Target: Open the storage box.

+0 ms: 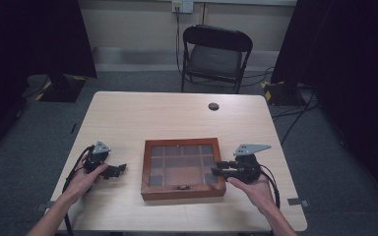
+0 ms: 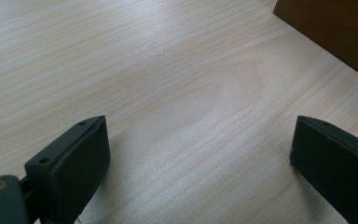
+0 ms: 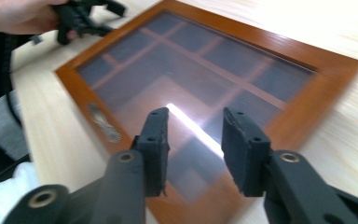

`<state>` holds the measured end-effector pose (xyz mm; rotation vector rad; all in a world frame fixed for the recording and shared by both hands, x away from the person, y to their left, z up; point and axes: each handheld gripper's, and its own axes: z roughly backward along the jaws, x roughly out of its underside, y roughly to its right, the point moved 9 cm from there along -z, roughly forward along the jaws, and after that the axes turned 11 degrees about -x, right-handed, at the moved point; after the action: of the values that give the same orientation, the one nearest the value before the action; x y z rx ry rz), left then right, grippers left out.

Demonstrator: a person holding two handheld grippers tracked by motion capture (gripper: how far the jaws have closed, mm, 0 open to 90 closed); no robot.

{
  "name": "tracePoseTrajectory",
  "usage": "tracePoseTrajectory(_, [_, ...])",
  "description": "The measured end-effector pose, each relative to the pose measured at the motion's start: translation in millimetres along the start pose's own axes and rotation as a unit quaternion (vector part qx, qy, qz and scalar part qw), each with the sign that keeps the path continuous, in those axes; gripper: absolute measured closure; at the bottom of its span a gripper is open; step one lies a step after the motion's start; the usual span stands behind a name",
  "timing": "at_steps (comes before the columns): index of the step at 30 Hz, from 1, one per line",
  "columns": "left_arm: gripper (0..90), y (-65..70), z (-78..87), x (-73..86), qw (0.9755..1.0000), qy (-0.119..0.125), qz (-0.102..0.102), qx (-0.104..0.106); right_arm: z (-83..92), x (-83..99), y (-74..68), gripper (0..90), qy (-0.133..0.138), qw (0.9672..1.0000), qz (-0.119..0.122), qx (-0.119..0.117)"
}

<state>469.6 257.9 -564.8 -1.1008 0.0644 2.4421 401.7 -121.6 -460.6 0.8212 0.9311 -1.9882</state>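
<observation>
A shallow brown wooden box (image 1: 182,191) with a gridded glass lid (image 3: 205,70) lies shut at the middle of the table, a small metal latch (image 3: 103,122) on its front edge. My right gripper (image 1: 216,168) hovers over the box's right side. Its jaws stand partly open above the glass with nothing between them (image 3: 196,116). My left gripper (image 1: 120,168) rests low over bare table left of the box, jaws wide open and empty (image 2: 200,126). A corner of the box (image 2: 335,32) lies ahead of it to the right. The left gripper (image 3: 81,18) also appears beyond the box.
The pale wooden table (image 1: 142,118) has a round black grommet (image 1: 213,106) near its far edge. A black folding chair (image 1: 215,54) stands behind the table. Dark curtains hang at both sides, with cables on the floor.
</observation>
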Motion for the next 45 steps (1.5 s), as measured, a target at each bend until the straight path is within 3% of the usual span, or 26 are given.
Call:
tracePoseTrajectory(1, [4.3, 0.0, 0.0, 0.0, 1.0000, 0.000, 0.000, 0.000, -6.0, -5.6, -7.1, 65.7, 0.001, 0.9999, 0.006, -0.015])
tracePoseTrajectory(5, [4.3, 0.0, 0.0, 0.0, 1.0000, 0.000, 0.000, 0.000, -15.9, -15.5, -15.7, 68.9, -0.003, 0.9993, 0.019, -0.032])
tracePoseTrajectory(8, [4.3, 0.0, 0.0, 0.0, 1.0000, 0.000, 0.000, 0.000, -33.0, -26.3, -26.3, 71.4, -0.013, 0.9978, 0.038, -0.053])
tracePoseTrajectory(15, [4.1, -0.2, 0.0, 0.0, 1.0000, 0.000, -0.001, -0.001, -60.0, -20.9, -41.9, 72.9, -0.039, 0.9940, 0.049, -0.090])
tracePoseTrajectory(25, [4.1, 0.0, -0.1, 0.0, 1.0000, 0.000, -0.001, 0.000, -80.5, -0.8, -52.1, 75.7, -0.083, 0.9888, 0.060, -0.108])
tracePoseTrajectory(30, [4.0, 0.1, -0.1, 0.0, 1.0000, 0.000, 0.000, 0.000, -84.2, 6.0, -49.4, 75.5, -0.089, 0.9886, 0.054, -0.109])
tracePoseTrajectory(33, [4.0, 0.4, -0.2, 0.0, 1.0000, 0.000, 0.001, 0.001, -86.3, 8.5, -51.3, 79.4, -0.091, 0.9875, 0.062, -0.113])
tracePoseTrajectory(45, [2.8, 0.3, -0.9, -0.3, 1.0000, -0.002, 0.002, 0.001, -86.9, 8.6, -53.6, 80.4, -0.095, 0.9869, 0.079, -0.104])
